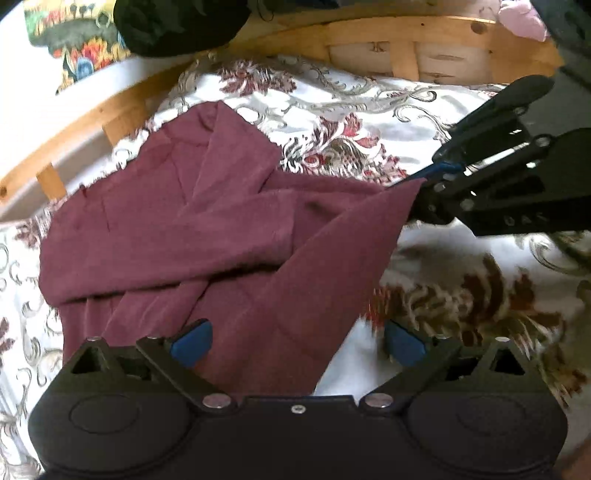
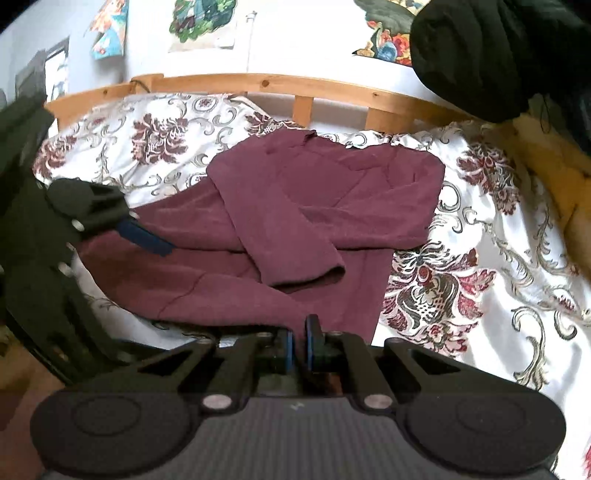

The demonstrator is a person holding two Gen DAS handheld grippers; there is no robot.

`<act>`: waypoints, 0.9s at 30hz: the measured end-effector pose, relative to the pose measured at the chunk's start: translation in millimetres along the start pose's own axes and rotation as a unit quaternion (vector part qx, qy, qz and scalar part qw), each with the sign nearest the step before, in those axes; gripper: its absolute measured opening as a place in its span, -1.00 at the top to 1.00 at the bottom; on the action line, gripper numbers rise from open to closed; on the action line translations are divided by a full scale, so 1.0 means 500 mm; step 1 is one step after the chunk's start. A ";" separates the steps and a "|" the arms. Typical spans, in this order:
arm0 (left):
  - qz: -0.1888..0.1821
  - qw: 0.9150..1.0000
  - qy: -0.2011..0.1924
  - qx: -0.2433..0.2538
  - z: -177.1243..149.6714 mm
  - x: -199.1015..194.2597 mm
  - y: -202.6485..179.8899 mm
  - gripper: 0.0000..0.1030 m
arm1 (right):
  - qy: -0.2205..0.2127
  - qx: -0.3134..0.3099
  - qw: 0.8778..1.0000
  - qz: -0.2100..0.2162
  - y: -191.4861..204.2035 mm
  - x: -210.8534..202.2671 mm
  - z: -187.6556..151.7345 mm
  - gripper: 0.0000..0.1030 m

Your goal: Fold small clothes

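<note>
While the maroon sweater (image 1: 192, 229) lies spread over the flowered bedspread (image 1: 351, 110), the left wrist view looks down across it from the near edge. The left gripper (image 1: 297, 343) hangs above the garment's near hem with its blue pads (image 1: 194, 341) standing wide apart; cloth shows between them, but neither pad presses on it. Off to the right, the right gripper (image 1: 424, 179) reaches in low, its jaws pressed together on a corner of the sweater's hem, and that corner is lifted into a peak off the bed. One sleeve is folded across the chest. A wooden bed rail (image 1: 369, 33) curves behind the bedding, and a dark bundle of fabric (image 1: 177, 26) rests on it at the top.

From the right wrist view, the right gripper (image 2: 299, 345) has its two blue pads drawn almost together, a thin edge of maroon cloth pinched between them. The sweater (image 2: 314, 206) stretches away toward the bed rail (image 2: 295, 83), with a sleeve (image 2: 288, 243) crossing the body and its cuff pointing toward the camera. On the left, the left gripper (image 2: 144, 230) comes in over the garment's side, one blue pad showing above the cloth. Bright pictures (image 2: 199, 18) hang on the white wall behind.
</note>
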State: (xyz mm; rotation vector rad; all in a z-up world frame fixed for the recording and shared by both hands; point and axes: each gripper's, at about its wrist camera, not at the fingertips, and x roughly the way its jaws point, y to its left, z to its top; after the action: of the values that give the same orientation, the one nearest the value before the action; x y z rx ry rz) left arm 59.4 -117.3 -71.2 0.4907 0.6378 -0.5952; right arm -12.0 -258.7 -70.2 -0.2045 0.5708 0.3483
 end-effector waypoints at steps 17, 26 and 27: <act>0.248 0.967 0.062 -0.009 -0.118 -0.020 0.095 -0.18 | -0.018 0.019 0.999 -0.021 0.010 -0.017 -0.007 0.87; 0.285 0.953 0.079 -0.057 -0.175 -0.050 0.192 0.00 | -0.005 0.020 0.999 -0.040 0.011 -0.003 -0.014 0.87; 0.282 0.955 0.078 -0.057 -0.175 -0.050 0.196 0.04 | -0.002 0.017 0.999 -0.043 0.013 0.001 -0.016 0.87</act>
State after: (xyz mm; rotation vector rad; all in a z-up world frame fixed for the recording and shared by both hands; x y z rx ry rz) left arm 71.2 13.9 -92.5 0.5832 0.6406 0.0223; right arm -18.1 -254.7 -77.7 -0.1949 0.5613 0.2562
